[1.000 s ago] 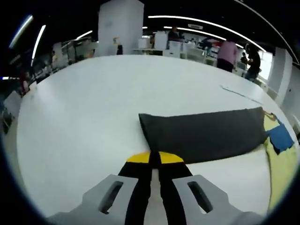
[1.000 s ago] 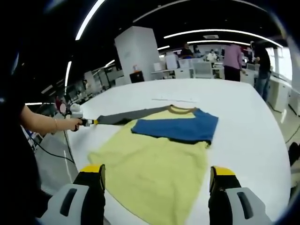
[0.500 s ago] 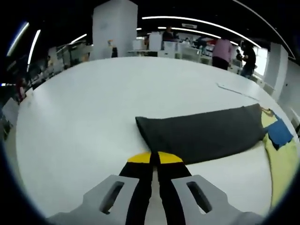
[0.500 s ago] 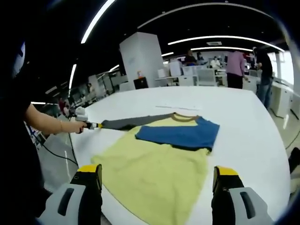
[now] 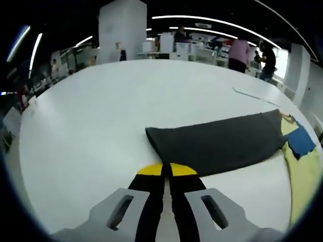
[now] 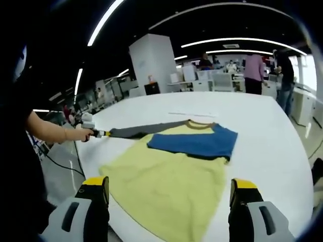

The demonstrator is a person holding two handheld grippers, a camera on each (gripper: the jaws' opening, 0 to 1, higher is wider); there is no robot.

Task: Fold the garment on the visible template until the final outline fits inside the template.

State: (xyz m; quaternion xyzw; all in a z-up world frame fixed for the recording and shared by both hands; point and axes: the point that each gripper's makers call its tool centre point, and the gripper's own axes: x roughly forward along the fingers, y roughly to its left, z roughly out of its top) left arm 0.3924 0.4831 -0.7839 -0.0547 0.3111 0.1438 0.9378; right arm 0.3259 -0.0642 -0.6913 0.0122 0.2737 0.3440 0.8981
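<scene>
The left gripper has its jaws pressed together on the cuff end of the grey sleeve, which stretches away ahead of it and to its right, flat on the white table. From the right gripper view you can see that same tool out at arm's length, the sleeve running from its tip back to the yellow shirt body. The right gripper hangs with its jaws spread wide and nothing between them, the shirt's hem just ahead of it and the blue sleeve already lying across the chest further on. I can't make out a template outline under the cloth. The step in hand looks like bringing the grey sleeve in across the body to match the blue one. To do it well, I'd say the cuff wants lifting only slightly and carrying in an arc toward the collar, keeping light tension so the sleeve hinges cleanly at the shoulder rather than dragging the body sideways. The free tool could pin the shoulder seam as an anchor, and the cuff should land flat on the blue sleeve before the grip is let go.
</scene>
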